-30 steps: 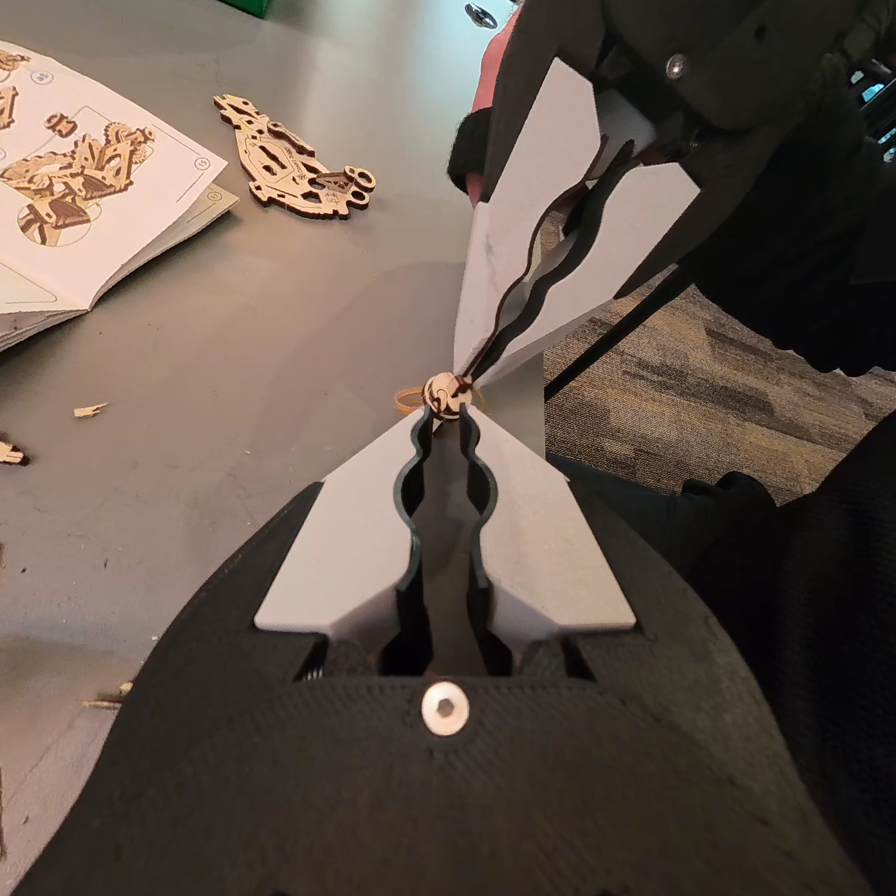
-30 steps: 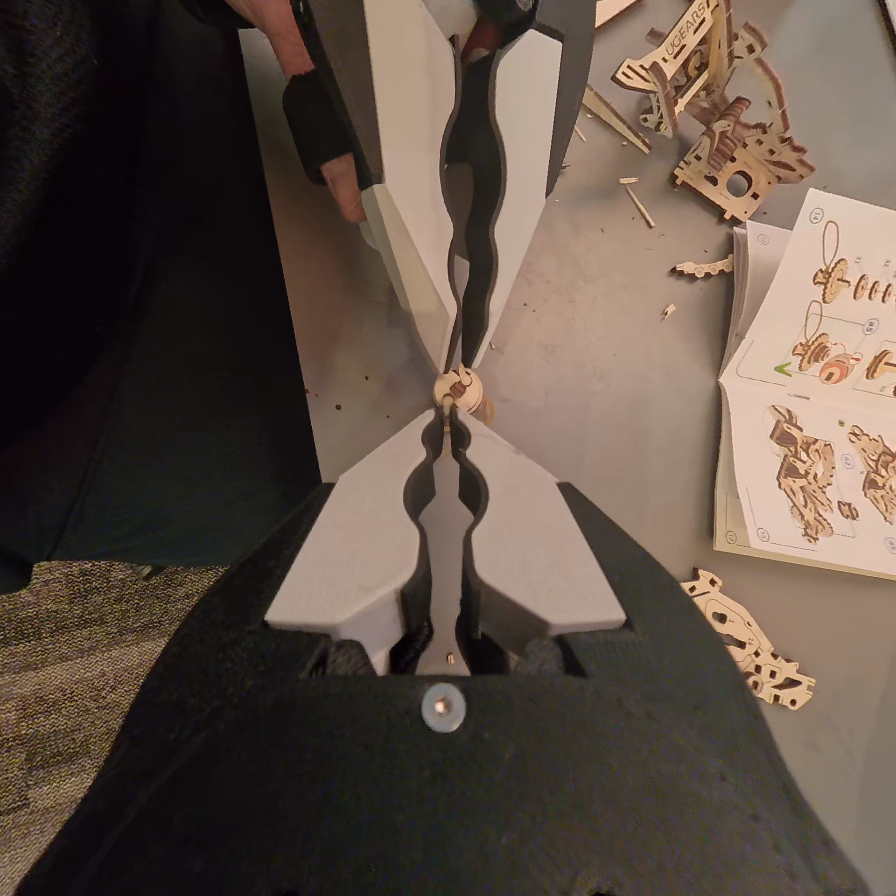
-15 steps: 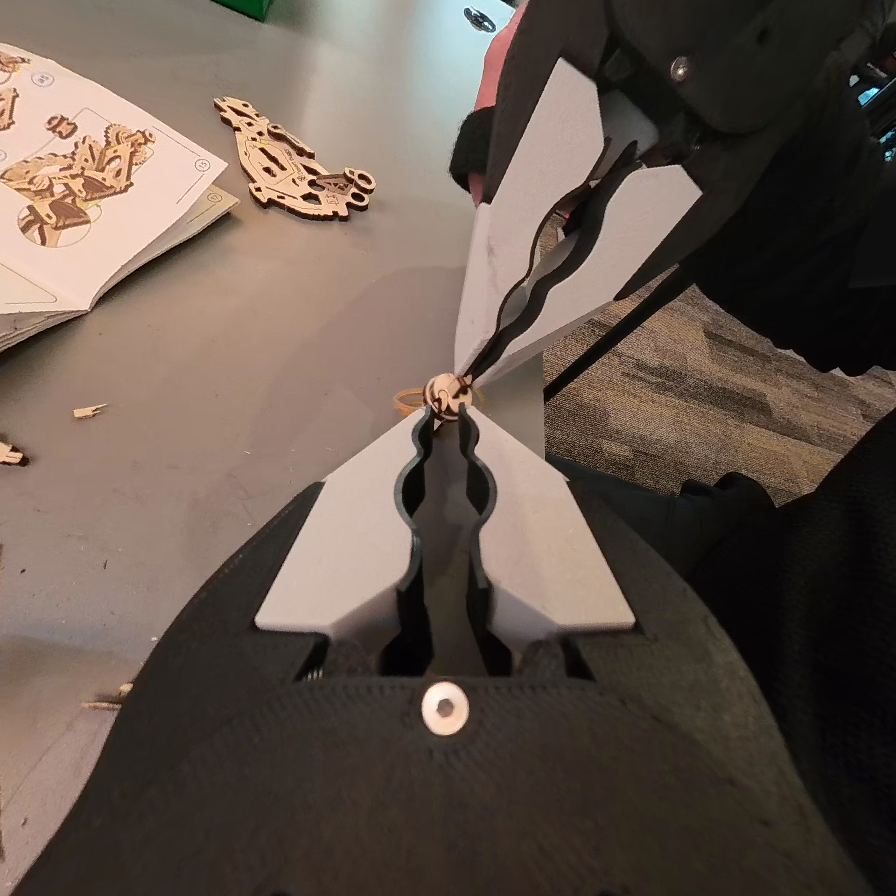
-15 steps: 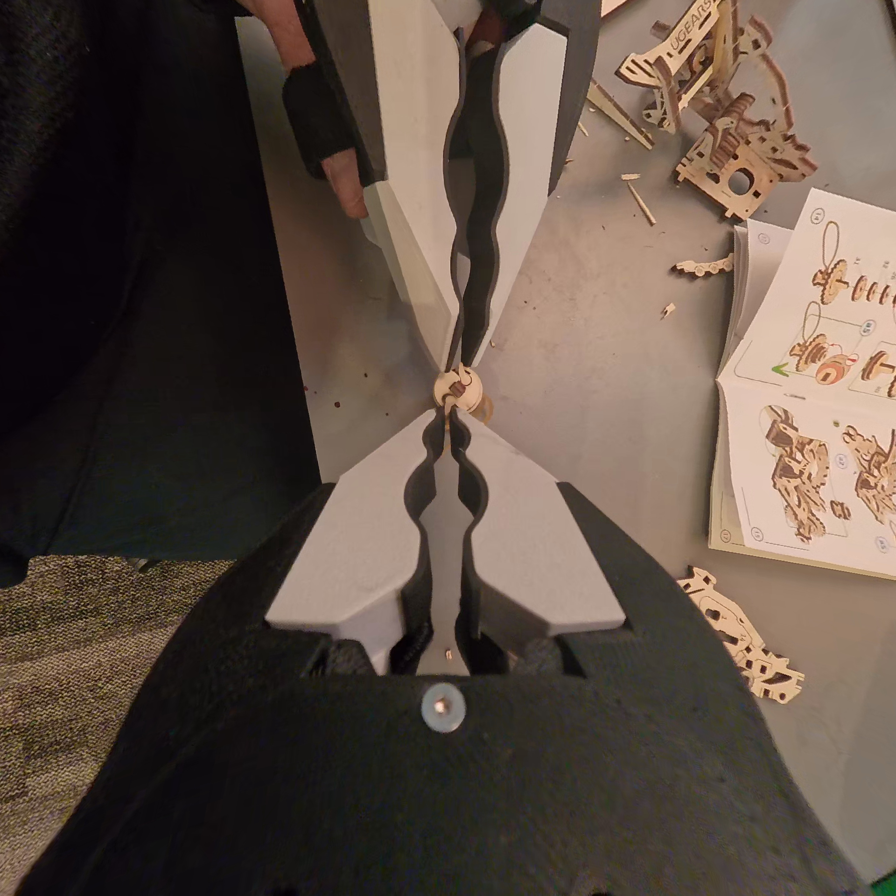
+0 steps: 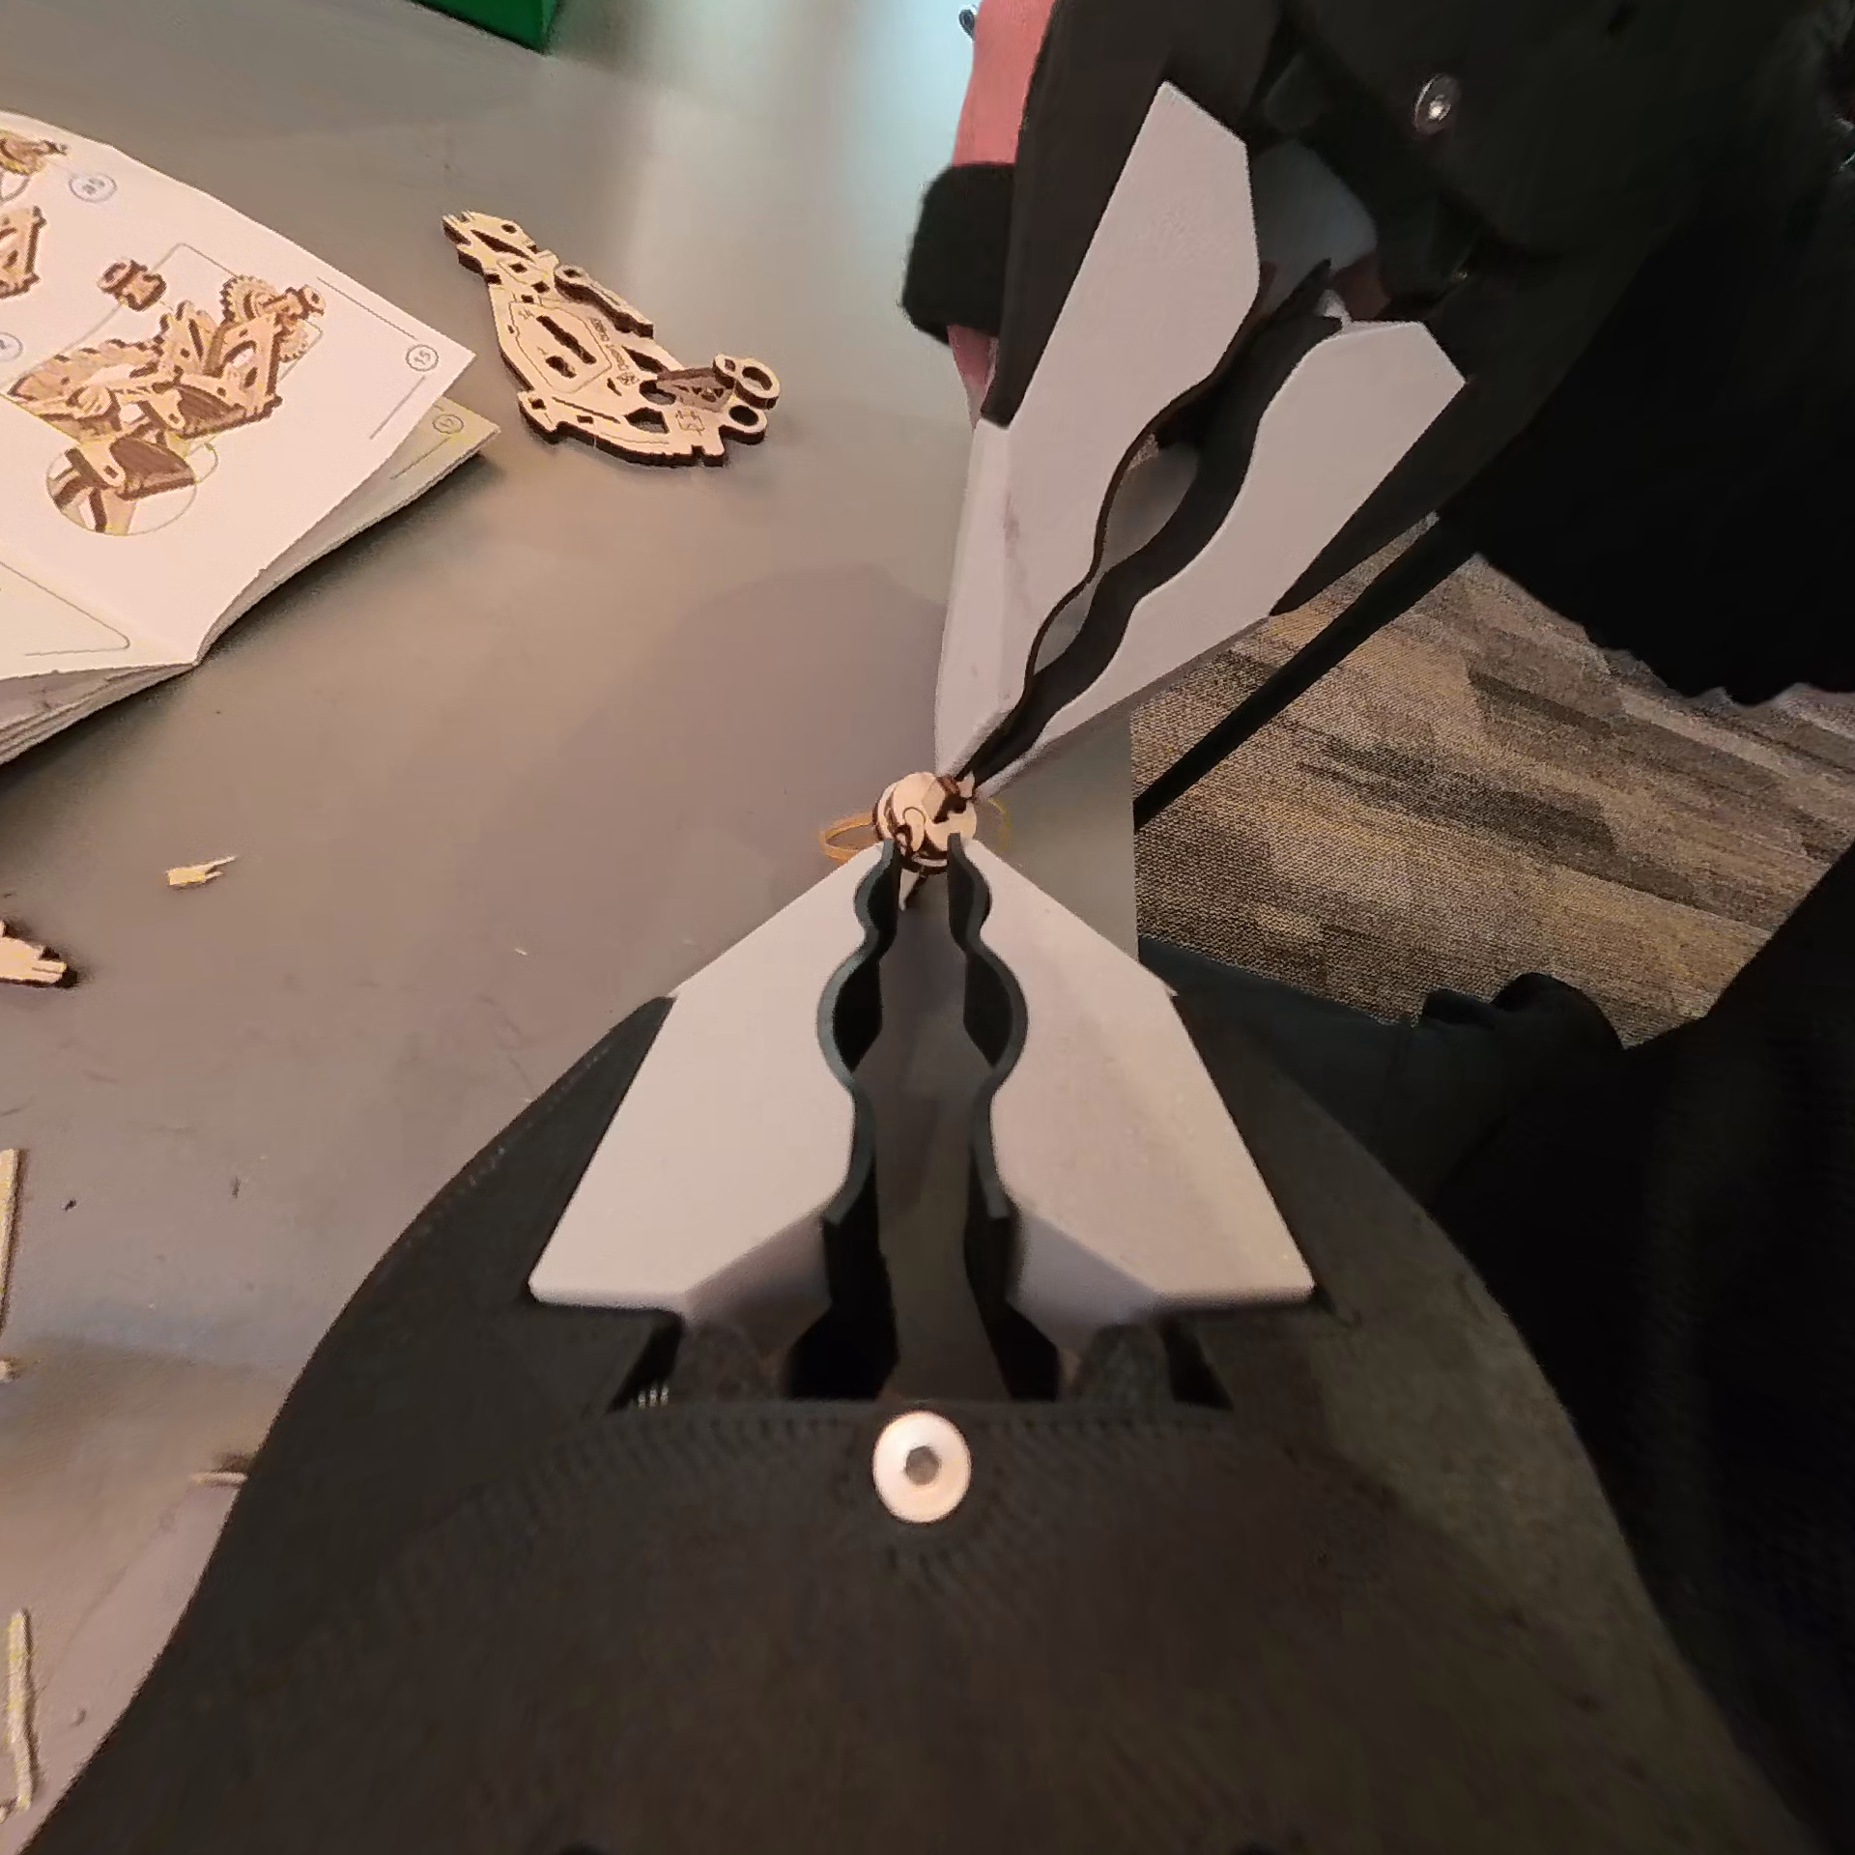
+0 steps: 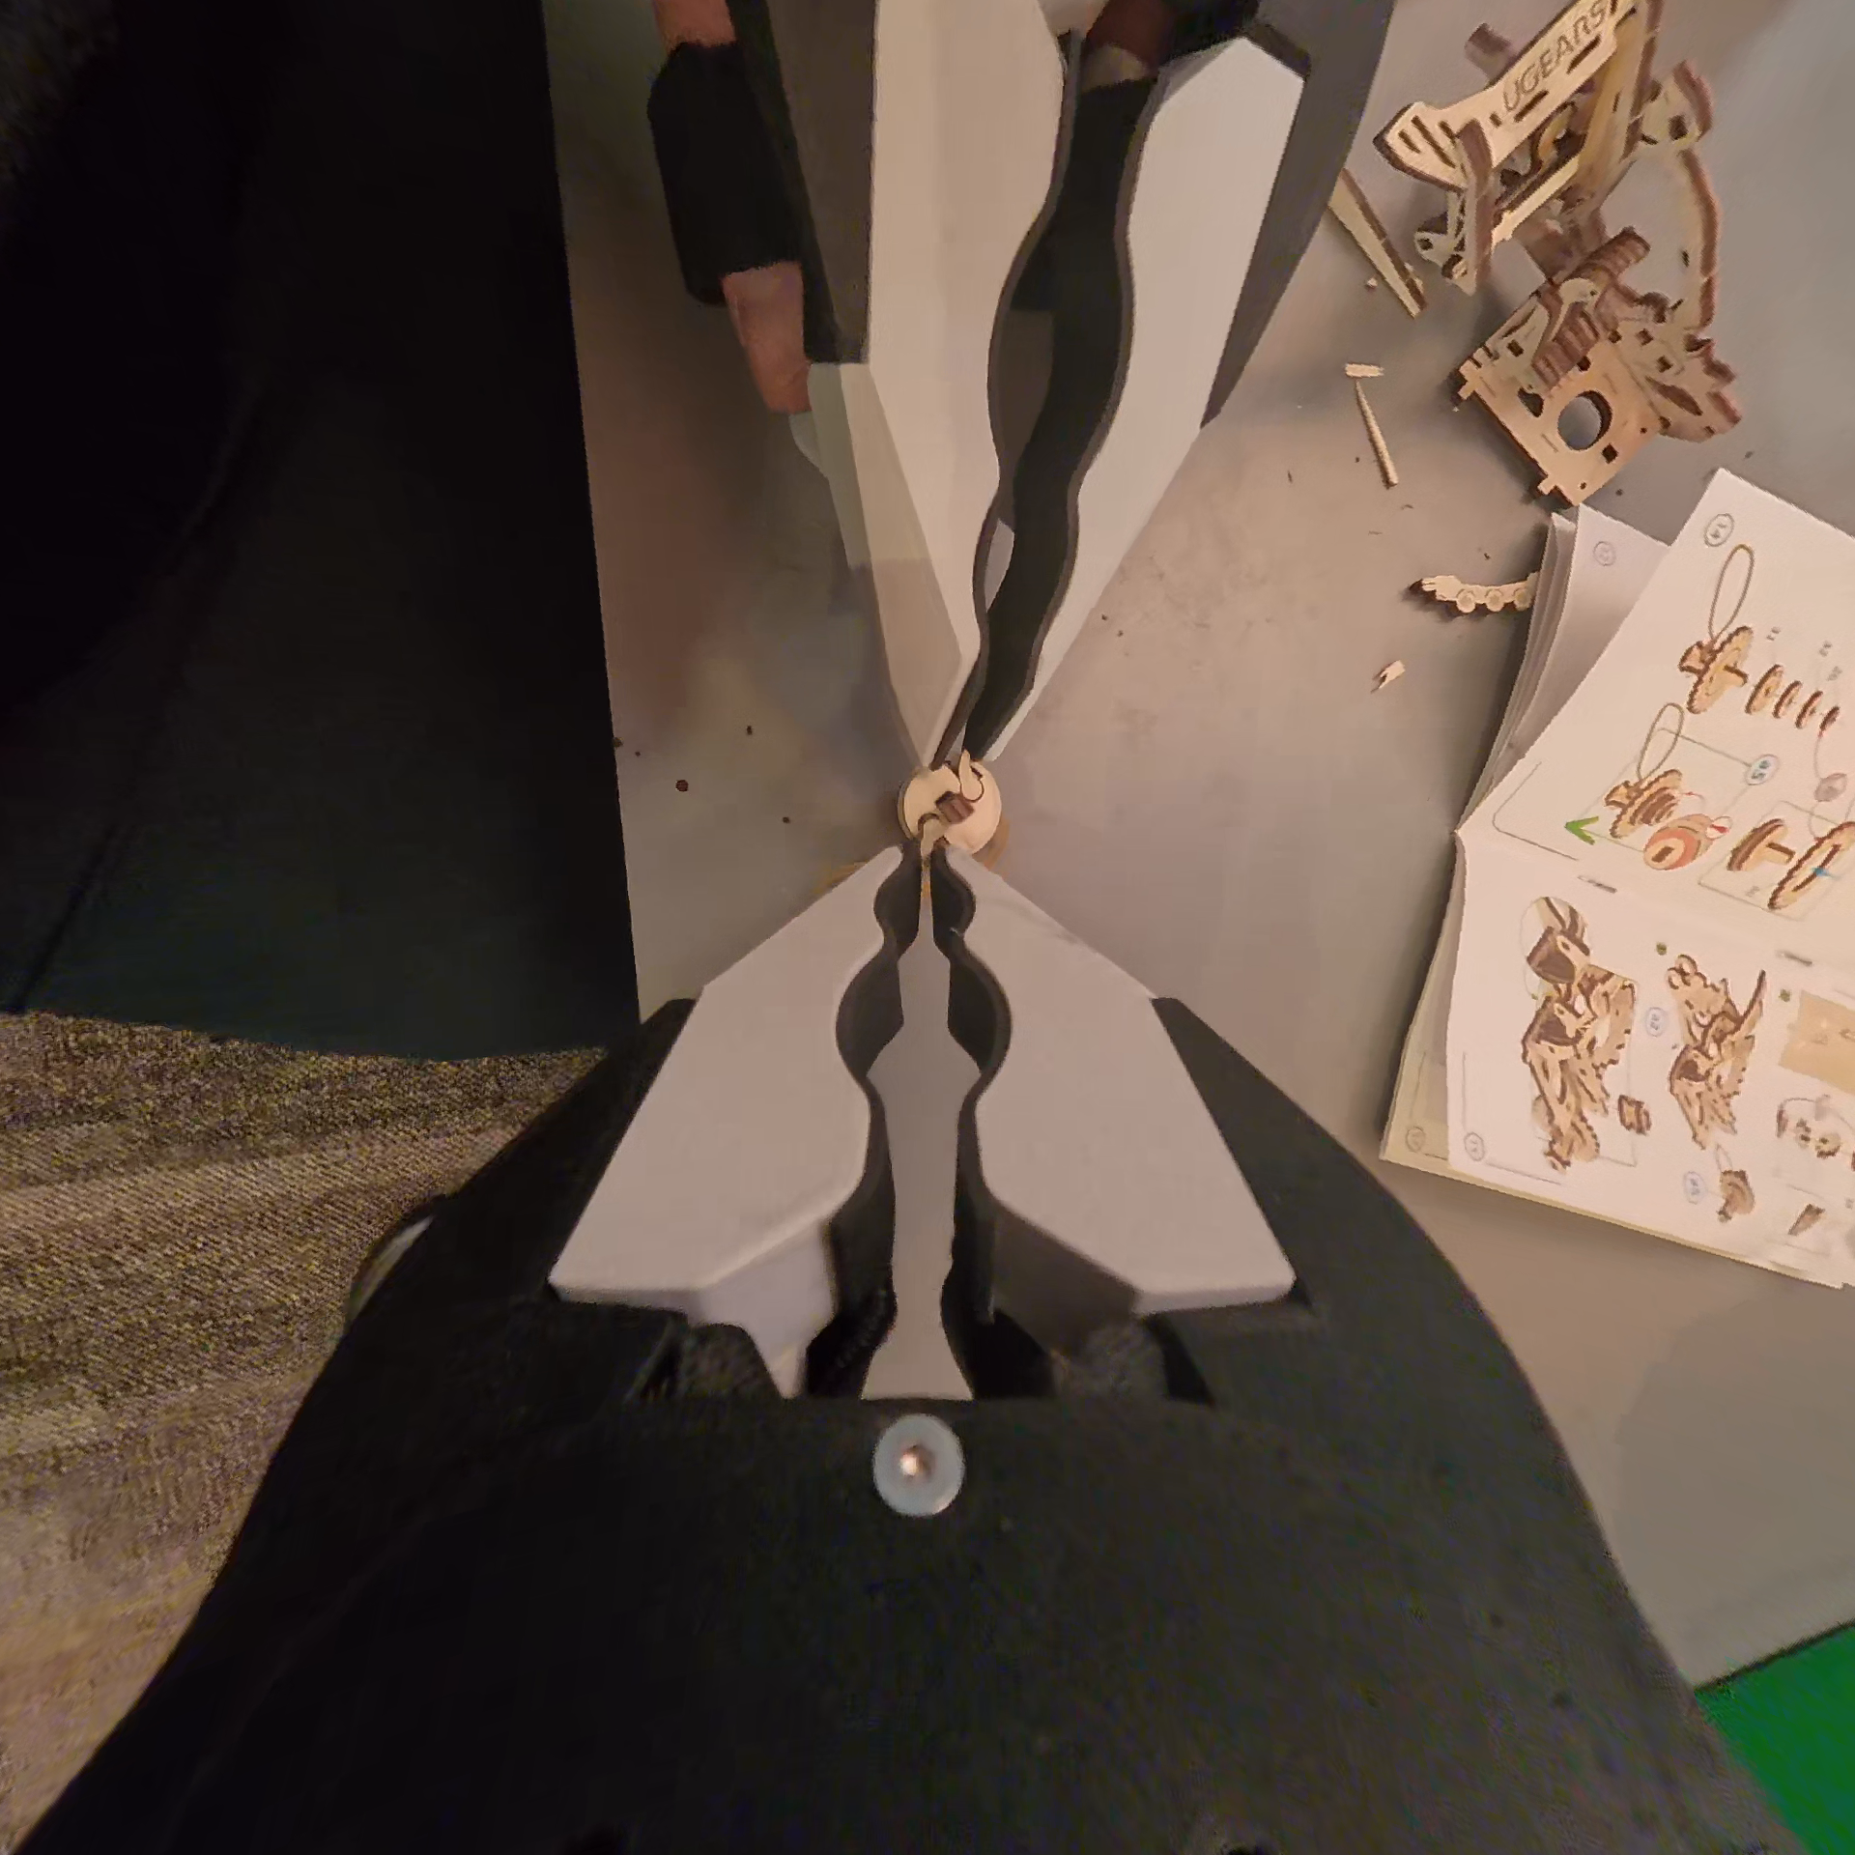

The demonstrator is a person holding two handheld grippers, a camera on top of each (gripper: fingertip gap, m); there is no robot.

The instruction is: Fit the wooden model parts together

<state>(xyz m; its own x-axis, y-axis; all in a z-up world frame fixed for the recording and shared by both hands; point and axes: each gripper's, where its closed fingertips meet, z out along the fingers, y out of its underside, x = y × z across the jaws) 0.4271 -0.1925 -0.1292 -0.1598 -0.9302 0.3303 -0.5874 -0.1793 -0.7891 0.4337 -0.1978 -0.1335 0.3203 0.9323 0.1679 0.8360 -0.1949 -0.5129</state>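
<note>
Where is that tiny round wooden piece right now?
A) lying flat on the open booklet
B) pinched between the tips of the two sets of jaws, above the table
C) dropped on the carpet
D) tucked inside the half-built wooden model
B: the small round wooden piece sits where the left gripper and the right gripper meet tip to tip, off the grey table.

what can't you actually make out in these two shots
- Left wrist view: where the right gripper meets the small wooden assembly, its fingertips cover the joint.
- Right wrist view: the part in the right gripper is a thin sliver, its shape unreadable.
- Left wrist view: the instruction booklet is cut off by the frame edge.
</note>
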